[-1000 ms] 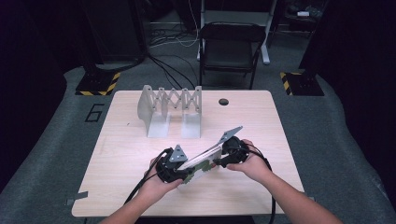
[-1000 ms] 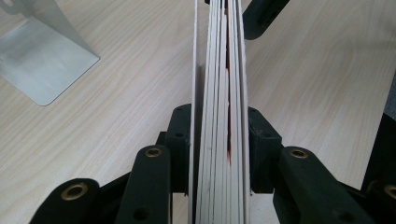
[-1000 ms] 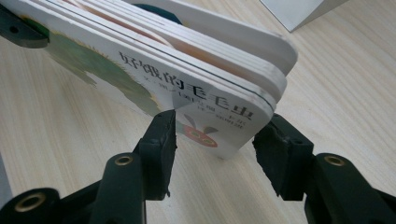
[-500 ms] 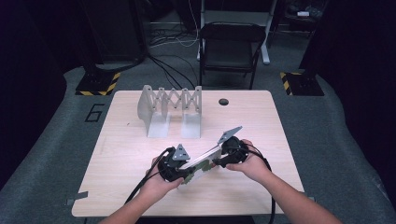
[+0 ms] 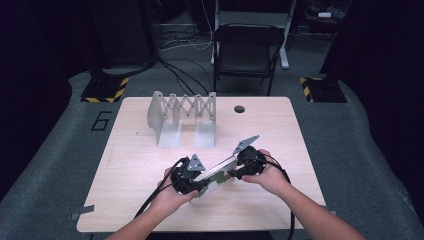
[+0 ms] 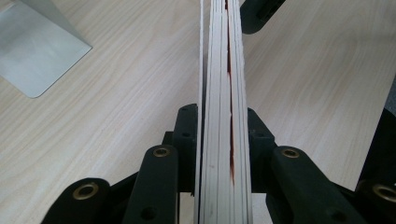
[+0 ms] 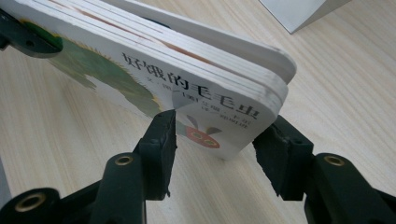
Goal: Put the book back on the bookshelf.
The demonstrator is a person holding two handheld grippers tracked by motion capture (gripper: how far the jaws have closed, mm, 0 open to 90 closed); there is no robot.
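Two grippers: we have the left gripper pinching the board book across its page edges; the right gripper straddles the far corner, pads not clearly pressing.
Place: book held over the table's near edge, middle.
Handling: we judge it stiff, light, glossy; grip the thick edges.
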